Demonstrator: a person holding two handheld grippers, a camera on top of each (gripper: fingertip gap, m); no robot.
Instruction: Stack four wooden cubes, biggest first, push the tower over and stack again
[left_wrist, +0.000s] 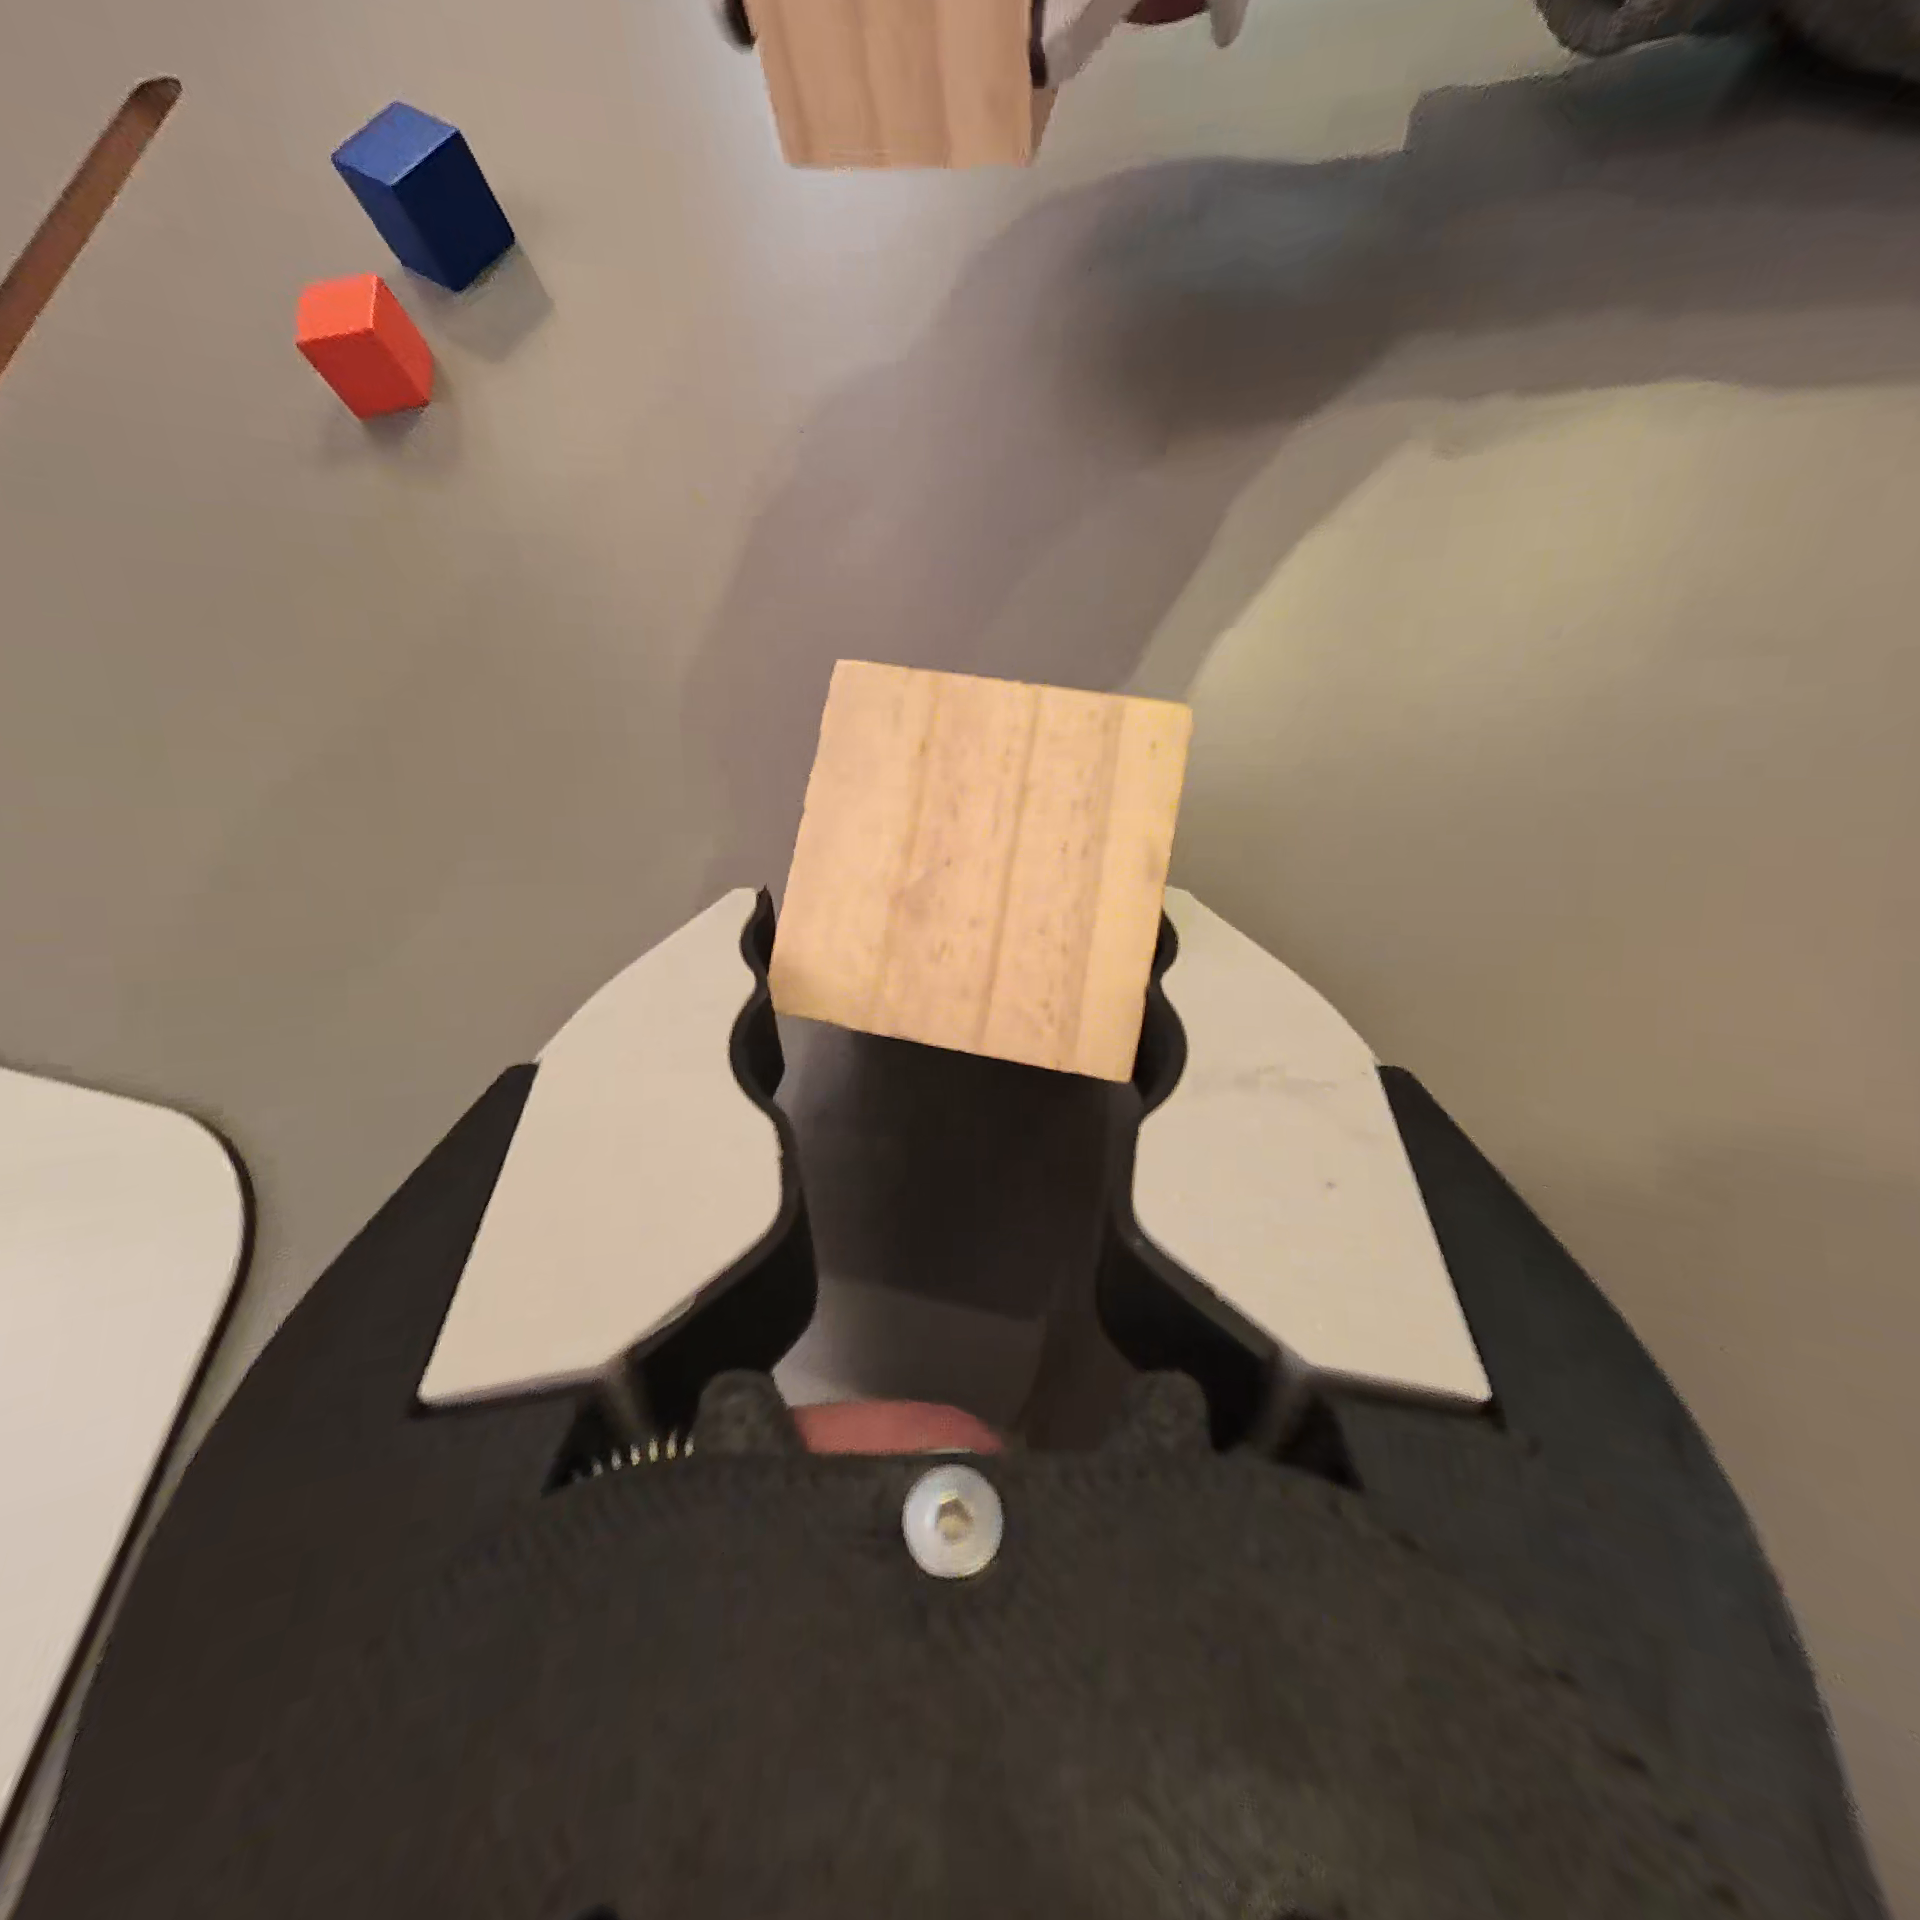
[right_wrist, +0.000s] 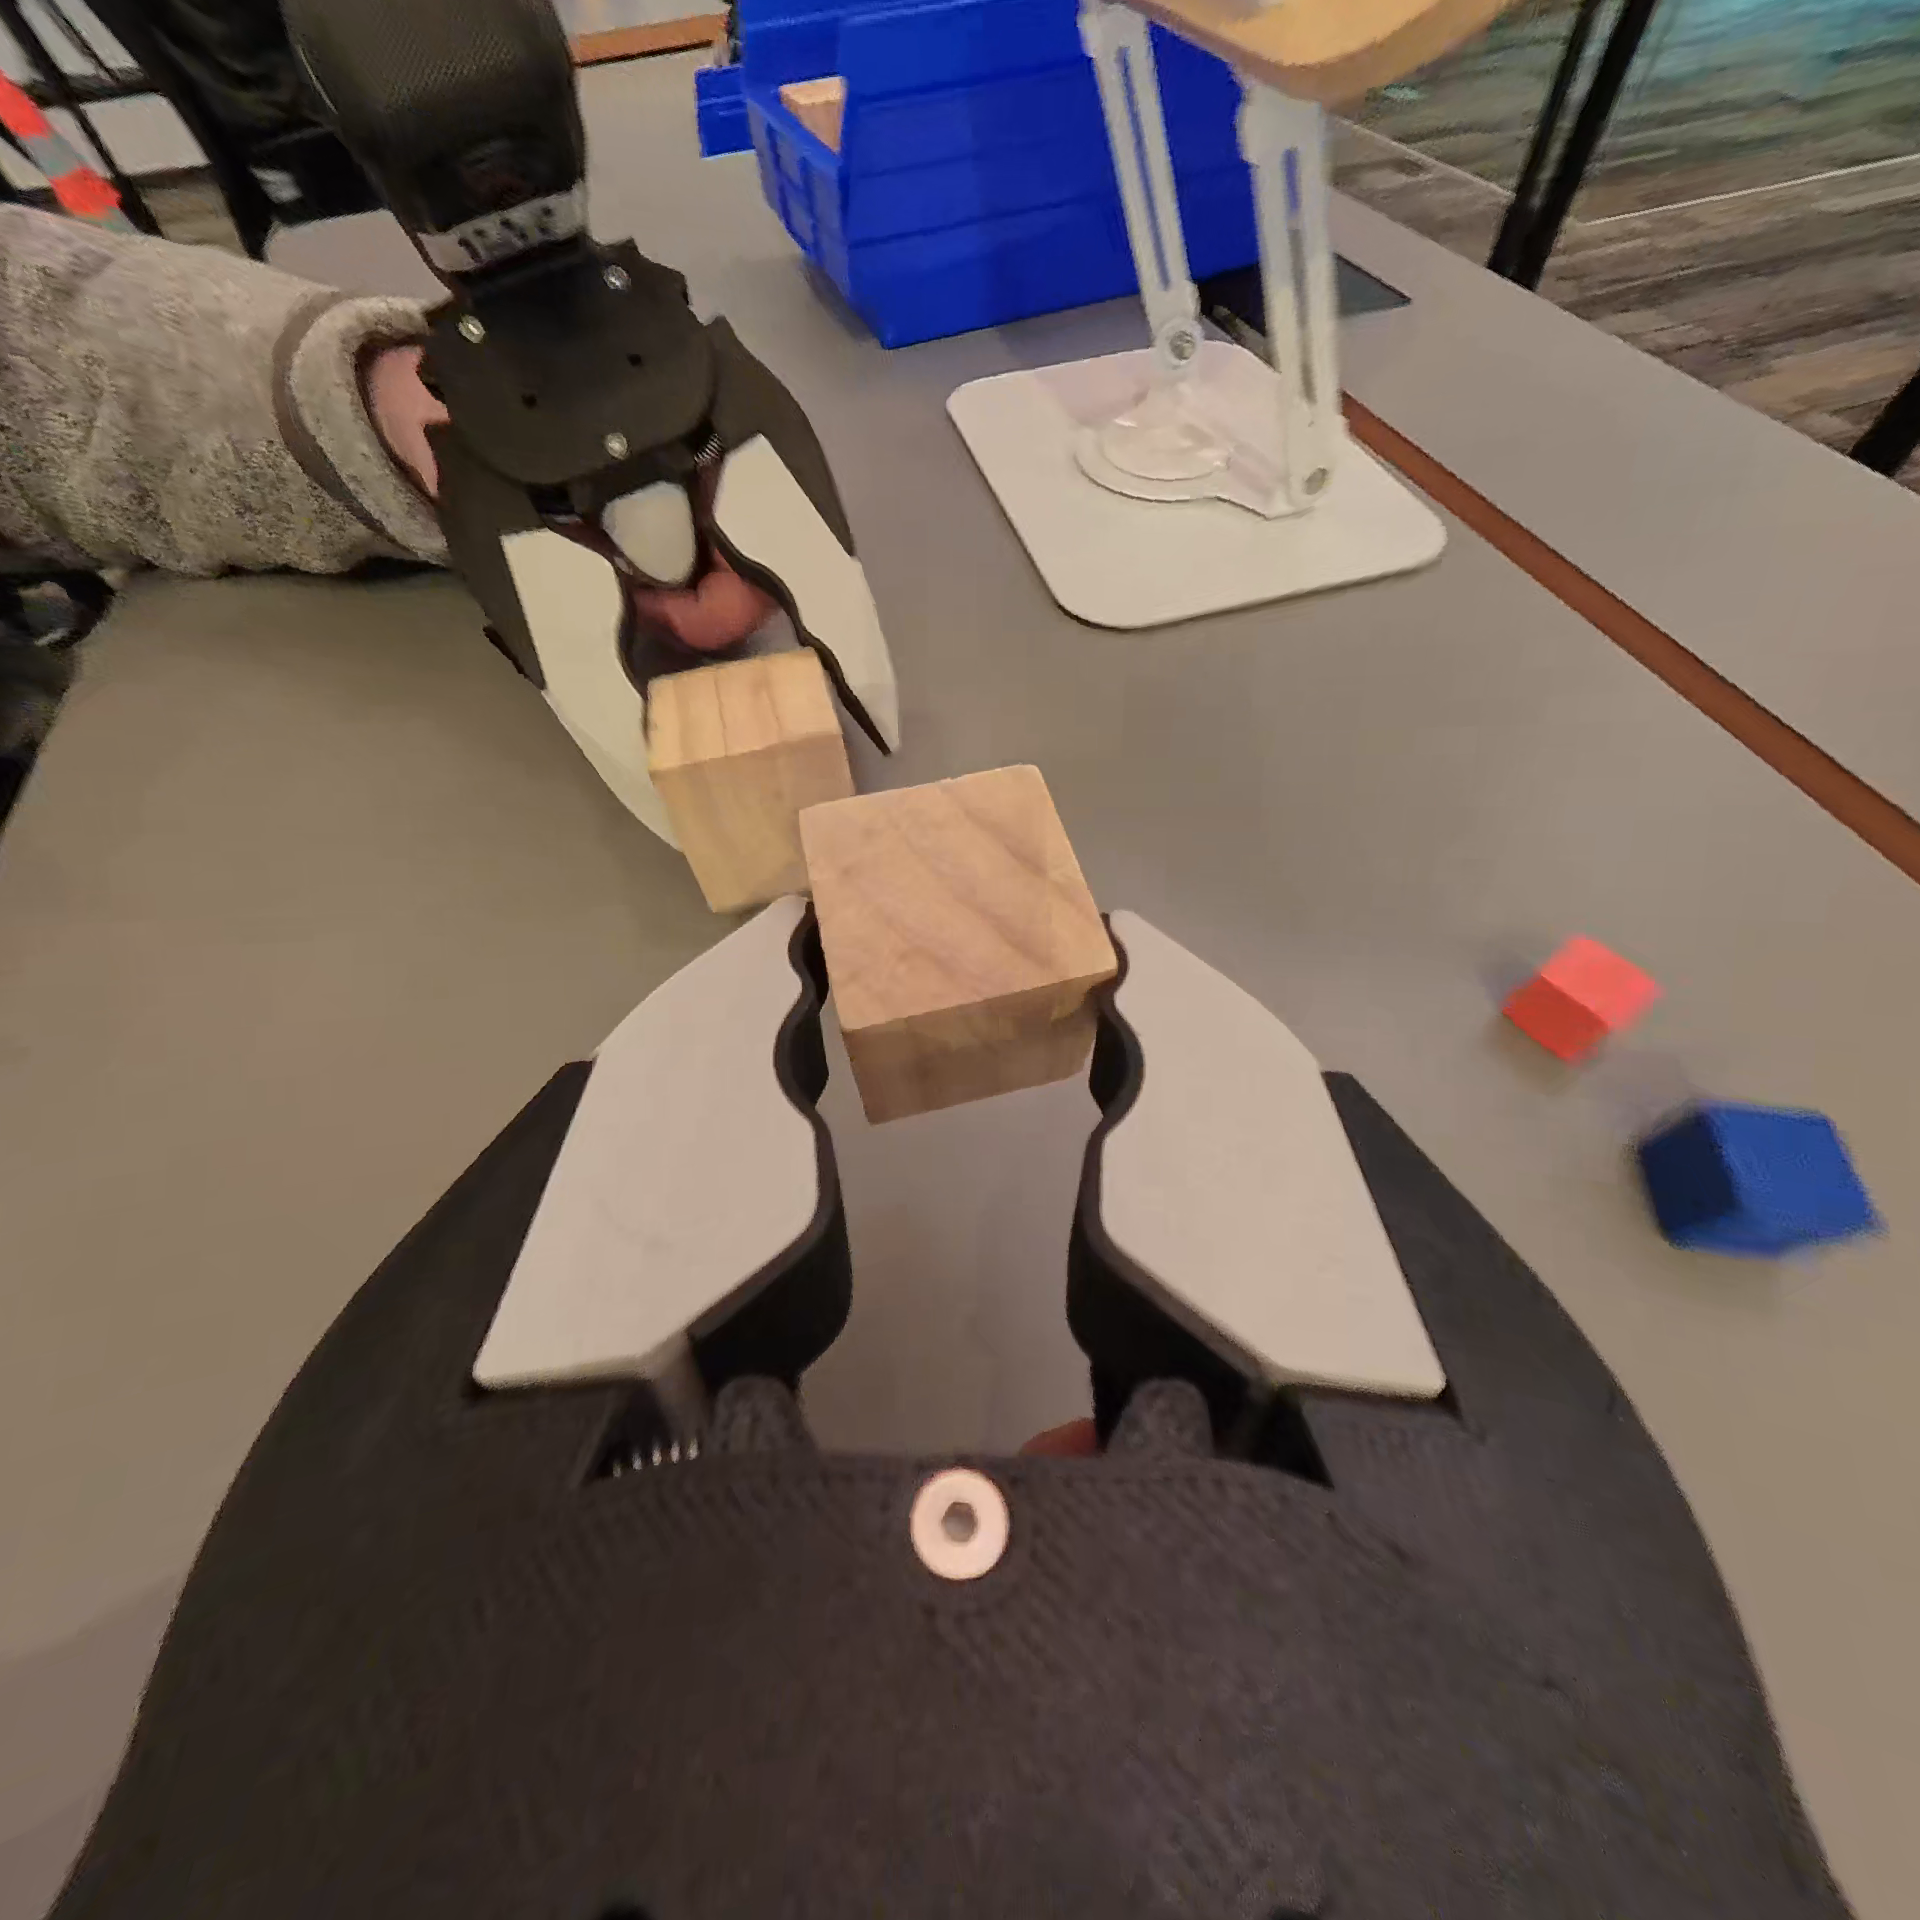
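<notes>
A: Both grippers carry plain wooden cubes above the grey table (right_wrist: 312, 987) — the left gripper (left_wrist: 961, 971) clamped on one cube (left_wrist: 982, 873), the right gripper (right_wrist: 961, 992) clamped on the bigger-looking cube (right_wrist: 951, 935).

B: Any tower standing?

A: None in view. The blue cube (right_wrist: 1756, 1179) and smaller red cube (right_wrist: 1579, 992) lie loose on the table's right side, just beside each other — stacking seems barely begun, with toppling and restacking all ahead.

B: Containers?

A: A blue bin (right_wrist: 997, 177) at the far side holds a wooden piece (right_wrist: 816, 109); the rest of its contents are hidden. A white stand (right_wrist: 1195, 488) sits near it.
</notes>
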